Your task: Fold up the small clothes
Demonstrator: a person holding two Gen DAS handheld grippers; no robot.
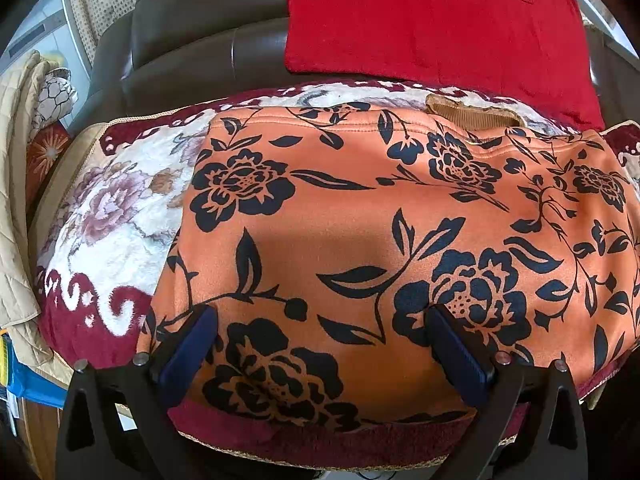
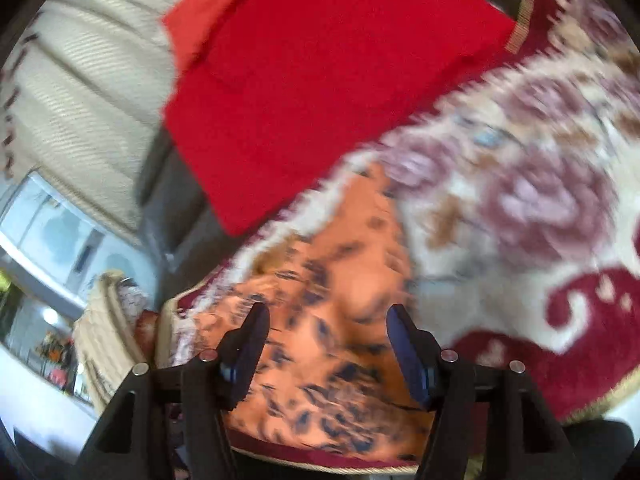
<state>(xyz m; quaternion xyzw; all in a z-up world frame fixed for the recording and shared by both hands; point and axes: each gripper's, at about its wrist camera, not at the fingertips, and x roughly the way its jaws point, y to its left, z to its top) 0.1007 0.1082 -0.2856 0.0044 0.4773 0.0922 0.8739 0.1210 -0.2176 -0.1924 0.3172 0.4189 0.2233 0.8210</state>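
Left hand-held gripper (image 1: 322,344) poised over orange floral garment (image 1: 380,240), jaws spread wide, nothing gripped; likely ready to pin near edge.

Right hand-held gripper (image 2: 326,344) above same garment, jaws parted, empty, view blurred.

Garment spread flat on floral blanket (image 1: 116,216) over sofa seat, for folding.

Count: one orange garment, one red folded cloth (image 1: 432,20) against sofa back (image 1: 208,28), two grippers.

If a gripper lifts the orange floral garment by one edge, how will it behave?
The orange floral garment drapes closely over the cushion, so it is probably floppy and would sag. Its faint sheen suggests it may slip between pads. It looks thin, so likely light.
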